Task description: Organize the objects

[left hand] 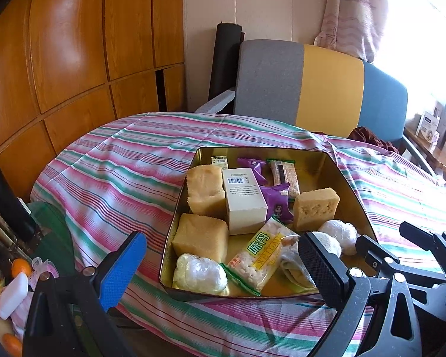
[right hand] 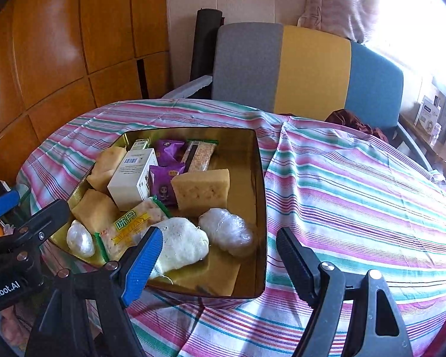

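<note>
Snacks packed in gold tin (left hand: 353,184) at the striped surface's near-left edge.
Both claws, left claw (left hand: 220,270) and right claw (right hand: 220,263), hang released, empty; descend squarely before pinching any soft wrapped piece.

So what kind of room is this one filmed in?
Probably a lived-in room at home: a striped tablecloth over the table, a grey, yellow and blue sofa behind it, wooden wardrobe panels, and a curtained window.
</note>
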